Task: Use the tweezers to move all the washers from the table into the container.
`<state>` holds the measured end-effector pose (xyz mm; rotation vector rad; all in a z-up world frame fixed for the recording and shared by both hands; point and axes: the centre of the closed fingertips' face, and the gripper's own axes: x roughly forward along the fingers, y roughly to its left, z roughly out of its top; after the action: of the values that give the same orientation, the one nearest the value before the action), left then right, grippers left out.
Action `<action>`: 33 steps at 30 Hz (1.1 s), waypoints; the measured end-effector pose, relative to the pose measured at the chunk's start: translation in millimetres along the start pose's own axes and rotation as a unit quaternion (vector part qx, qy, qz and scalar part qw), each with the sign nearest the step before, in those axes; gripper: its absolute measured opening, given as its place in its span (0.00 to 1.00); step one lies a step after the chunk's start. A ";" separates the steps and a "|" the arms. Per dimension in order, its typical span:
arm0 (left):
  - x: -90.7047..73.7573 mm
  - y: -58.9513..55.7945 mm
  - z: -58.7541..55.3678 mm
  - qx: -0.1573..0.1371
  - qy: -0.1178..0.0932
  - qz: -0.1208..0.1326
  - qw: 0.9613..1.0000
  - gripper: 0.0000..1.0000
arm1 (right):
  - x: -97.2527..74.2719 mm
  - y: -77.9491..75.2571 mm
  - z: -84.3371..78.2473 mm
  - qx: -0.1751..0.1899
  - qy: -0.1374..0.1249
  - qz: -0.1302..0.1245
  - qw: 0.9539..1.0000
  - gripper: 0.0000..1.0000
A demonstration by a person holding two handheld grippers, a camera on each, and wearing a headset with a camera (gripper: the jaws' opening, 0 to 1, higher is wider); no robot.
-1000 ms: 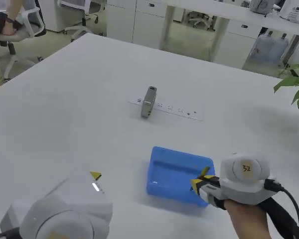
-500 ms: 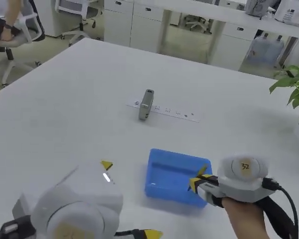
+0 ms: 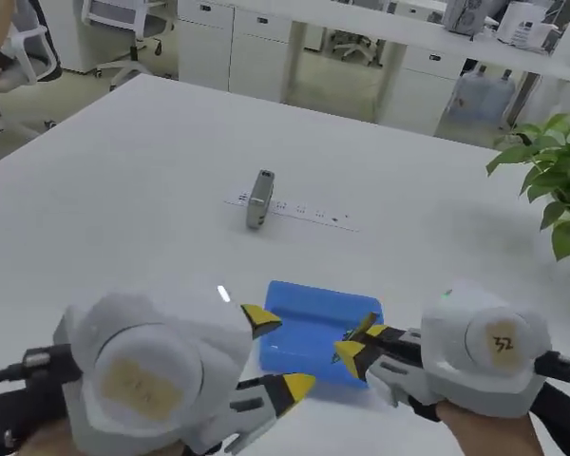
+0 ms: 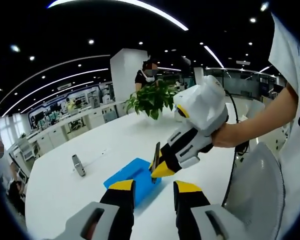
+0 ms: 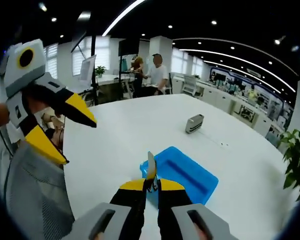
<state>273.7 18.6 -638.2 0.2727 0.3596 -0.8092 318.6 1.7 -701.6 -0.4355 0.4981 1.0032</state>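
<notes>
Right gripper point(image 3: 354, 342) sat at about four o'clock in the head view. Its yellow-tipped jaws were drawn close together and aimed toward nine o'clock, at the near right corner of the blue container point(image 3: 309, 318). Left gripper point(image 3: 280, 351) came in from seven o'clock with its jaws spread and nothing between them, tips just beside the container's near left corner. The container lay near six o'clock on the white table point(image 3: 123, 171), well apart from the power strip point(image 3: 309, 213) toward twelve. Whether any washers lay on the table or in the container was too small to tell.

From the left gripper view, the left gripper point(image 4: 155, 187) had its jaws parted, with the container point(image 4: 132, 175) just beyond them toward eleven o'clock. The right gripper point(image 4: 160, 167), at one o'clock, pinched the tweezers point(image 4: 156, 152). Their long axis stood near upright in this view, lower end over the container.

From the right gripper view, the right gripper point(image 5: 152, 186) was pressed on the tweezers point(image 5: 150, 167), which pointed to twelve o'clock with their end at the near corner of the container point(image 5: 190, 175). The left gripper point(image 5: 80, 142) hung open at nine o'clock. By my judgement the right hand was the working one and sat at the container. The coming move turned on which way a washer lay from the tweezers, which could not be told.
</notes>
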 end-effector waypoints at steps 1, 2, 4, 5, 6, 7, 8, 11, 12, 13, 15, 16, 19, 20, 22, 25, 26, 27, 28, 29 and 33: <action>0.8 -0.9 0.8 0.001 -0.001 -0.002 1.000 0.27 | -0.5 4.5 -1.6 -0.006 0.004 0.004 1.000 0.04; 3.5 -4.6 2.4 0.004 -0.003 -0.010 1.000 0.26 | -1.1 9.8 -2.6 -0.008 0.006 0.008 1.000 0.04; 7.7 -10.5 3.5 0.019 0.002 -0.022 1.000 0.22 | -2.2 20.2 -5.1 -0.022 0.012 0.016 1.000 0.04; 9.3 -12.2 4.2 0.027 0.003 -0.025 0.999 0.21 | -2.5 23.9 -5.9 -0.027 0.015 0.018 0.999 0.04; 11.9 -15.3 5.1 0.035 0.005 -0.031 0.999 0.19 | -2.9 29.6 -7.5 -0.039 0.019 0.022 0.999 0.04; 13.4 -17.3 5.4 0.038 0.007 -0.035 0.999 0.19 | -3.4 32.3 -8.3 -0.046 0.021 0.023 0.998 0.04; 14.7 -19.8 5.2 0.041 0.009 -0.041 0.998 0.18 | -3.5 34.9 -9.1 -0.053 0.023 0.023 0.998 0.04; 17.0 -27.2 3.1 0.064 0.017 -0.057 0.996 0.10 | -4.0 41.7 -13.5 -0.073 0.032 0.025 0.996 0.04; 16.8 -30.8 1.6 0.073 0.020 -0.068 0.995 0.07 | -4.3 42.8 -14.4 -0.077 0.034 0.025 0.996 0.04; 17.4 -33.6 -0.7 0.077 0.024 -0.075 0.994 0.07 | -4.9 44.0 -15.7 -0.080 0.035 0.025 0.996 0.04; 18.0 -36.8 -4.7 0.085 0.029 -0.083 0.992 0.05 | -6.5 46.7 -18.5 -0.086 0.038 0.026 0.995 0.04; 17.8 -38.4 -5.5 0.090 0.029 -0.088 0.992 0.04 | -6.8 47.4 -20.2 -0.090 0.039 0.025 0.995 0.04; 17.4 -44.5 -10.3 0.117 0.030 -0.108 0.987 0.00 | -7.9 49.5 -28.4 -0.099 0.048 0.025 0.994 0.04; 18.1 -46.3 -13.5 0.128 0.033 -0.112 0.985 0.00 | -8.1 49.7 -30.9 -0.101 0.051 0.024 0.993 0.04; 19.4 -48.4 -18.4 0.156 0.038 -0.121 0.980 0.00 | -8.7 50.0 -38.6 -0.108 0.060 0.024 0.992 0.05; 23.4 -52.0 -27.8 0.174 0.041 -0.136 0.974 0.00 | -8.7 48.7 -49.2 -0.119 0.072 0.019 0.990 0.05; 25.4 -53.0 -30.7 0.171 0.042 -0.142 0.974 0.00 | -7.8 48.5 -54.6 -0.117 0.078 0.018 0.990 0.05; 29.0 -55.6 -36.3 0.161 0.043 -0.155 0.974 0.00 | -6.9 47.4 -59.2 -0.117 0.084 0.013 0.989 0.05; 33.5 -55.6 -41.9 0.161 0.042 -0.162 0.973 0.00 | -4.9 47.7 -67.3 -0.119 0.093 0.013 0.989 0.05; 35.9 -57.6 -46.4 0.158 0.043 -0.173 0.971 0.00 | -3.8 48.5 -72.9 -0.118 0.099 0.014 0.988 0.06; 45.1 -62.0 -64.7 0.157 0.057 -0.209 0.964 0.00 | 0.8 52.6 -91.4 -0.105 0.112 0.015 0.988 0.06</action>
<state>242.8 -27.9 -721.5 0.5528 0.4027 -1.2736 255.4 -24.1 -781.8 -0.7366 0.6045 1.0461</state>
